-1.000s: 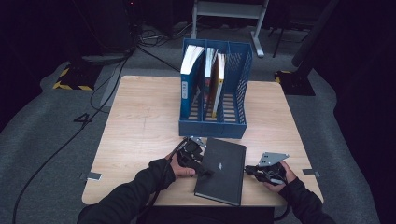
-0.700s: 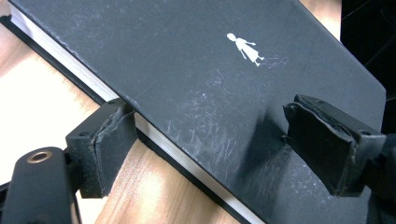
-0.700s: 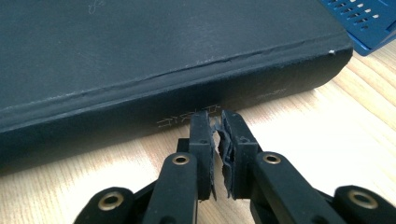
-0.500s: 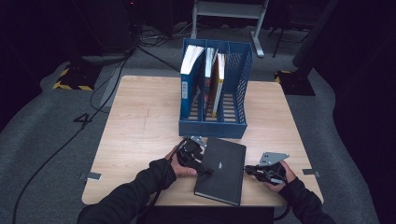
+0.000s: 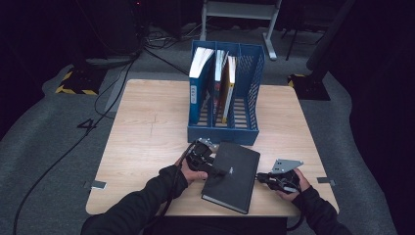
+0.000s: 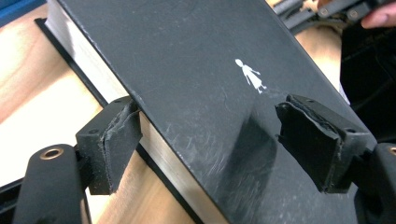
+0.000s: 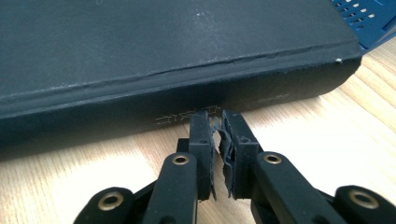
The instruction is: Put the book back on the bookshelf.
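Black book (image 5: 230, 176) lies before blue rack (image 5: 244, 132) holding upright books (image 5: 215, 83).

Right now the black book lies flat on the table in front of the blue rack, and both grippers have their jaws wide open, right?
Not quite. Only the left gripper is open, straddling the black book. The right gripper view shows the right gripper shut at the spine.

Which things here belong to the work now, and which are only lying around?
In the job:
- black book, lying flat
- left claw, open around its page edge
- right claw, shut, at its spine
- blue file rack, likely where it goes

Just lying about:
- floor cables
- books already in the rack
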`<state>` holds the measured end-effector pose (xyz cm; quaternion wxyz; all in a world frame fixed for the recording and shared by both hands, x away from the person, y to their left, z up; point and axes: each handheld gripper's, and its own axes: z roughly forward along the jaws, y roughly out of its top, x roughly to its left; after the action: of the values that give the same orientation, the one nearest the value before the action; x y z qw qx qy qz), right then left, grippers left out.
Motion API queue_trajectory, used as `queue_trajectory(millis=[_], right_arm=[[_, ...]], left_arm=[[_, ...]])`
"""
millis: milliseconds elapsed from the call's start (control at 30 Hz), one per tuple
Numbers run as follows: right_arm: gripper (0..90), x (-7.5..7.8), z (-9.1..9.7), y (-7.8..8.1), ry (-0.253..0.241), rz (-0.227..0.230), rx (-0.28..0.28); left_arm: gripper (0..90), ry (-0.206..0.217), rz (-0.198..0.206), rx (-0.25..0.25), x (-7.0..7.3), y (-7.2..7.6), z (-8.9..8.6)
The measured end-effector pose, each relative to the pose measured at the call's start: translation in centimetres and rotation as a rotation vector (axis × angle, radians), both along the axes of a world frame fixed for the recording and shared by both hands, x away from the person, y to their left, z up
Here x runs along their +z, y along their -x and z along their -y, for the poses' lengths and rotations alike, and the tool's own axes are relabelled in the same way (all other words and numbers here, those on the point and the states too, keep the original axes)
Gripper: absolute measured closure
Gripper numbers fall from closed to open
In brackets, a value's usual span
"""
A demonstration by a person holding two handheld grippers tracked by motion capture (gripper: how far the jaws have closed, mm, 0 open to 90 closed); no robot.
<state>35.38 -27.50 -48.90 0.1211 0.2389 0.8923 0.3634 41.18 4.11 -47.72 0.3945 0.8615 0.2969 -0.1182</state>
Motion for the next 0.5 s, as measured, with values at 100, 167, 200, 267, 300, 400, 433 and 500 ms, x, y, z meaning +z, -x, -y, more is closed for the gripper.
queue_trajectory(millis=[100,167,200,267,300,400,433,500], right_arm=[[82.4,-0.01,0.00,0.03,0.001,0.005,-0.001],[82.3,-0.01,0.01,0.02,0.001,0.004,-0.001],[82.3,-0.01,0.01,0.02,0.001,0.004,-0.001],[82.3,-0.02,0.03,0.02,-0.001,0.002,-0.001],[82.3,-0.01,0.01,0.02,0.001,0.005,-0.001],[82.2,-0.01,0.01,0.01,0.000,0.003,-0.002],[82.3,-0.01,-0.01,0.03,0.001,0.005,-0.002],[82.3,0.00,-0.02,0.04,0.003,0.005,-0.001]], left_arm=[[22.3,0.031,0.001,0.006,0.22,-0.06,-0.28],[24.3,0.030,0.004,0.002,0.42,-0.06,-0.41],[26.0,0.030,0.004,0.002,0.42,-0.06,-0.41],[31.3,-0.015,0.012,0.016,0.41,0.03,-0.36],[30.2,-0.017,0.007,0.014,0.28,0.01,-0.31],[28.8,-0.057,0.048,0.011,0.27,0.38,0.11],[27.9,-0.076,0.067,0.003,0.41,0.54,0.29],[26.6,-0.086,0.080,0.009,0.55,0.72,0.46]])
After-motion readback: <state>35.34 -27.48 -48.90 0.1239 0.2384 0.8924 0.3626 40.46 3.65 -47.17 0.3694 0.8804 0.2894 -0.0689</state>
